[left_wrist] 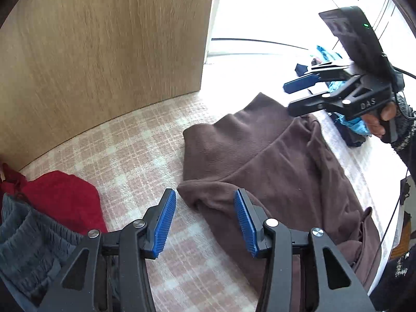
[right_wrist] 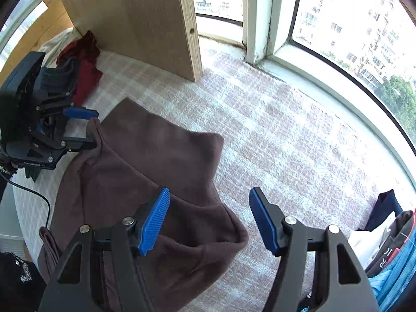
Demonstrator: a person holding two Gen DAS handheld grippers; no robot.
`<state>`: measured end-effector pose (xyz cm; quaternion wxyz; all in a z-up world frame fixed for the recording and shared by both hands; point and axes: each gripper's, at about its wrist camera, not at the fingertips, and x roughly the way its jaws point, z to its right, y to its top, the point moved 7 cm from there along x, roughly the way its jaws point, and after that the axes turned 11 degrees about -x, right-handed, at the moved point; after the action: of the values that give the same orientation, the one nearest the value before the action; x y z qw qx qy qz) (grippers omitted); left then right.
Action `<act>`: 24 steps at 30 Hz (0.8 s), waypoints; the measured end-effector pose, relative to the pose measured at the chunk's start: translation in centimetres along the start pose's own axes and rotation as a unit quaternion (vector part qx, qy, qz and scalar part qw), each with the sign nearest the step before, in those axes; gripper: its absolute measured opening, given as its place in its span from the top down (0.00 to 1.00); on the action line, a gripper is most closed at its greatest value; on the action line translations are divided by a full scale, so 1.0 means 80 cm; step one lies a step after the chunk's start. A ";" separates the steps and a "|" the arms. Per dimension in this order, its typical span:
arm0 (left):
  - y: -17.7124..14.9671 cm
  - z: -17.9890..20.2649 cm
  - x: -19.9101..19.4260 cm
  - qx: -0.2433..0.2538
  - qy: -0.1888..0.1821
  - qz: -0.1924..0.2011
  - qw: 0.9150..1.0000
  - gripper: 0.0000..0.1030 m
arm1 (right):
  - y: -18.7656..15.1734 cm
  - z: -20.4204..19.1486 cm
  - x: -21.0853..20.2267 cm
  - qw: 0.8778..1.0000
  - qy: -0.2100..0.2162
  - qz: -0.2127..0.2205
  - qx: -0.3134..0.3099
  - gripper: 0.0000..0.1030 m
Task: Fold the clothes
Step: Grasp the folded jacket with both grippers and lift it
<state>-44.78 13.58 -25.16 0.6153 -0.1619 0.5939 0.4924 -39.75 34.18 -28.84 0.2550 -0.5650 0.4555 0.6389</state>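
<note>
Both grippers' fingers agape, empty.

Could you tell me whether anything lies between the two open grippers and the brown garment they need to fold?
Nothing visible does. The brown garment lies spread on the checked cover, directly below and ahead of the left gripper and the right gripper, both open. The red garment and grey garment sit off to the side.

A soft, matt brown fleece garment lies on a woven checked cloth cover, beside a pale grained wood panel, with ribbed blue pads on matt black plastic fingers
</note>
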 end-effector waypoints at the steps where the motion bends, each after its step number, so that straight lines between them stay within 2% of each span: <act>1: -0.002 -0.004 0.011 0.007 0.008 -0.012 1.000 0.56 | -0.008 0.005 0.008 1.000 -0.004 -0.011 -0.004 0.39; 3: 0.000 0.004 0.033 0.025 0.015 -0.029 0.999 0.55 | -0.016 0.003 0.019 1.000 0.008 -0.012 -0.013 0.39; 5: 0.009 0.011 0.037 0.034 0.015 -0.023 0.999 0.51 | -0.017 -0.001 0.019 1.000 0.010 -0.002 -0.029 0.41; 6: 0.013 0.015 0.041 0.040 0.015 -0.025 0.999 0.51 | -0.015 -0.003 0.014 0.999 0.008 -0.001 -0.034 0.51; 7: 0.015 0.019 0.045 0.047 0.016 -0.026 0.998 0.51 | -0.014 -0.004 0.008 0.999 0.011 -0.001 -0.036 0.75; 8: 0.016 0.024 0.048 0.060 0.019 -0.025 0.998 0.50 | -0.012 -0.003 0.003 0.999 0.022 -0.001 -0.028 0.81; 10: 0.017 0.034 0.054 0.085 0.023 -0.023 0.996 0.52 | -0.010 0.001 -0.011 0.999 0.031 -0.001 -0.020 0.86; 12: 0.019 0.038 0.053 0.092 0.012 -0.027 0.995 0.61 | -0.009 0.001 -0.030 0.999 0.032 0.002 -0.021 0.89; 14: 0.023 0.036 0.045 0.077 -0.013 -0.031 0.996 0.87 | -0.007 -0.002 -0.061 0.999 0.032 0.019 -0.018 0.90; 16: 0.029 0.035 0.026 0.069 -0.015 -0.016 0.997 0.90 | -0.009 -0.007 -0.101 0.999 0.031 0.041 -0.011 0.90; 20: 0.028 0.043 -0.034 0.053 -0.051 0.016 0.997 0.90 | -0.027 -0.032 -0.187 0.996 0.027 0.078 -0.013 0.90; 24: 0.003 0.065 -0.112 0.070 -0.067 0.049 0.994 0.90 | -0.065 -0.082 -0.267 0.994 0.021 0.102 -0.034 0.90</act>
<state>-40.31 14.03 -15.84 0.6388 -0.0553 0.5916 0.4887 -27.18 34.86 -9.66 0.1600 -0.5370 0.4941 0.6648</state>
